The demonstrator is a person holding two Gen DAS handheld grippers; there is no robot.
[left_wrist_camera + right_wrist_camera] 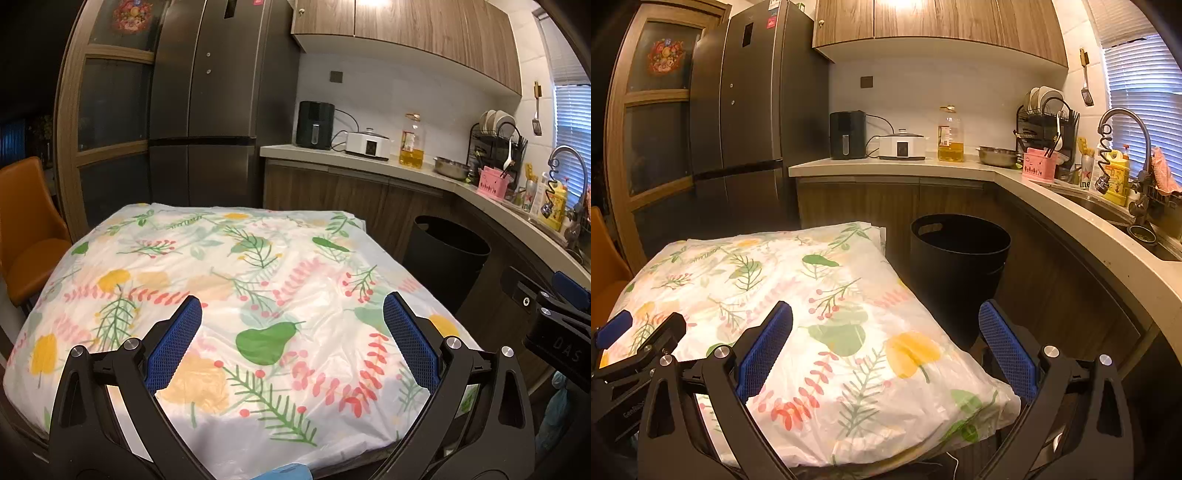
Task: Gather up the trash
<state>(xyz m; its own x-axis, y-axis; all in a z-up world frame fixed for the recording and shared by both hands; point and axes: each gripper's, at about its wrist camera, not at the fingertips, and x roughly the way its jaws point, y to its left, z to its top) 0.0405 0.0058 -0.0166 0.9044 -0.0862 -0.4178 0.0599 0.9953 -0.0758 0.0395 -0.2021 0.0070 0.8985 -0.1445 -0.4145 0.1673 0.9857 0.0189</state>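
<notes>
Floor space between the table (849,454) and the curved counter (1071,206) is narrow, and a black bin (956,266) stands in it, just off the table's far right corner and below the counter edge. The bin is upright, its round mouth facing up, with a handle slot (931,227) in the near-left rim; its inside looks dark and I cannot tell what it holds. A floral plastic cloth (258,280) covers the whole tabletop and hangs over every edge; no loose trash shows on it. An orange chair (26,229) presses close to the table's left side. A tall fridge (207,103) closes off the far end.

Both tools hover low over the near edge of the table, level and aimed toward the far wall. The left gripper (291,343) sits over the middle of the cloth, its blue pads wide apart with nothing between them. The right gripper (886,350) hangs over the table's right near corner, jaws equally spread and empty, its right finger (1004,350) beyond the table edge and on the bin's side. In each view the other tool shows at the frame edge, just beside.
</notes>
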